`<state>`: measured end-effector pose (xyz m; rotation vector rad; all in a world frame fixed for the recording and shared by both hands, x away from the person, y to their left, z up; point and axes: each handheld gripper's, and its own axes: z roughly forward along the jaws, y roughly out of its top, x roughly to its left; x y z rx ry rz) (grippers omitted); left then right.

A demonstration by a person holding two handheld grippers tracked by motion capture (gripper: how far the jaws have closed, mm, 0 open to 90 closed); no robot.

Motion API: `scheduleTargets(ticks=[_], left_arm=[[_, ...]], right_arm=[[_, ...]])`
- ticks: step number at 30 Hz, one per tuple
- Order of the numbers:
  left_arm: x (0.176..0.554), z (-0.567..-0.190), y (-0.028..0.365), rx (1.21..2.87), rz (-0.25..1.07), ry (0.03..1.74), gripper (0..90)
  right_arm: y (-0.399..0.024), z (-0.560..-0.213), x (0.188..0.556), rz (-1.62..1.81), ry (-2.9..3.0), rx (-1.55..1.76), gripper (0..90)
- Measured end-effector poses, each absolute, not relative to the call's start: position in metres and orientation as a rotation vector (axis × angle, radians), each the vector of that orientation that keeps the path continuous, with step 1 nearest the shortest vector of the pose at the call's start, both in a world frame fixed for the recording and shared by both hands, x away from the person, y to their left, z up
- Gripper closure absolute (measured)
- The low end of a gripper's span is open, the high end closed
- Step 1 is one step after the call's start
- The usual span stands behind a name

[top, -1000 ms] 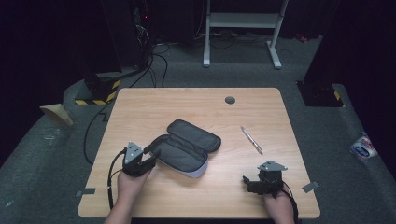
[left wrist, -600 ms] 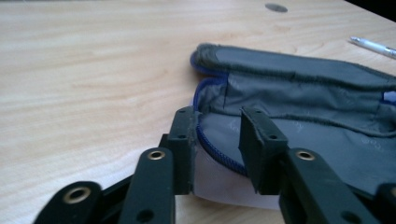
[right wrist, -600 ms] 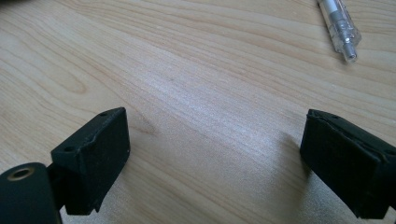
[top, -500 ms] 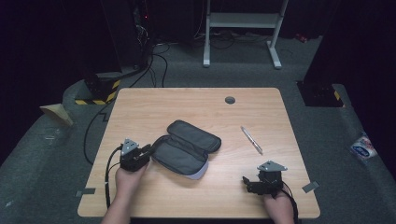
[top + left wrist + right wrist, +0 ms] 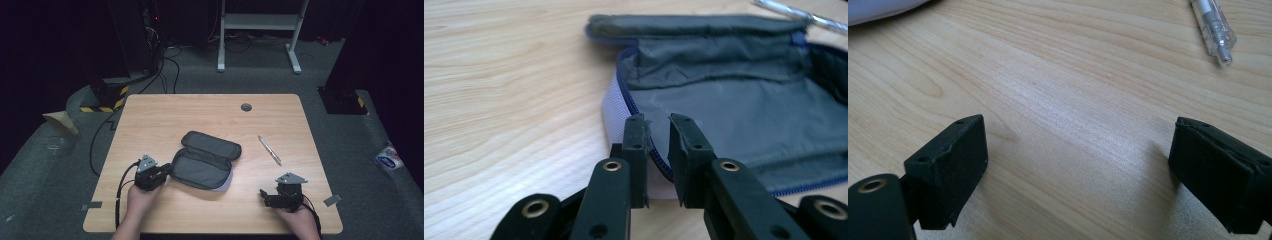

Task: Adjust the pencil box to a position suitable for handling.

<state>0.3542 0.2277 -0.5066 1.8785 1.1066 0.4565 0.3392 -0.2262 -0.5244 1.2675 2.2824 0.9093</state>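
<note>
Pencil case [image 5: 206, 162]: lies unzipped at the table's [image 5: 150, 120] middle, lid flap folded back. Judged light, soft and limp fabric; the zipped rim is the firmest place to take hold. Left gripper [image 5: 657, 125], at the case's near-left edge, has just been closing its jaws astride that rim; a narrow gap remains, so a firm pinch is unconfirmed. Right gripper [image 5: 1075, 165], well right of the case, is spread wide over bare wood. A pen [image 5: 269, 149] lies right of the case. Nothing obstructs.
</note>
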Motion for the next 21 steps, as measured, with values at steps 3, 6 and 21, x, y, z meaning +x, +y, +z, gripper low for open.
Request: scheduleTargets(ticks=[3, 6, 21], left_arm=[[0.350, -0.506, 0.219, 1.901, 0.405, 1.055, 76.6], [0.347, -0.506, 0.210, 1.931, 0.396, 1.025, 76.4], [0.321, -0.505, 0.171, 1.970, 0.415, 0.947, 75.8]], right_arm=[[-0.226, -0.524, 0.339, 0.911, 2.278, 1.272, 9.3], [-0.228, -0.523, 0.341, 0.911, 2.270, 1.279, 14.9], [-0.198, -0.486, 0.350, 1.174, 2.162, 1.225, 32.7]])
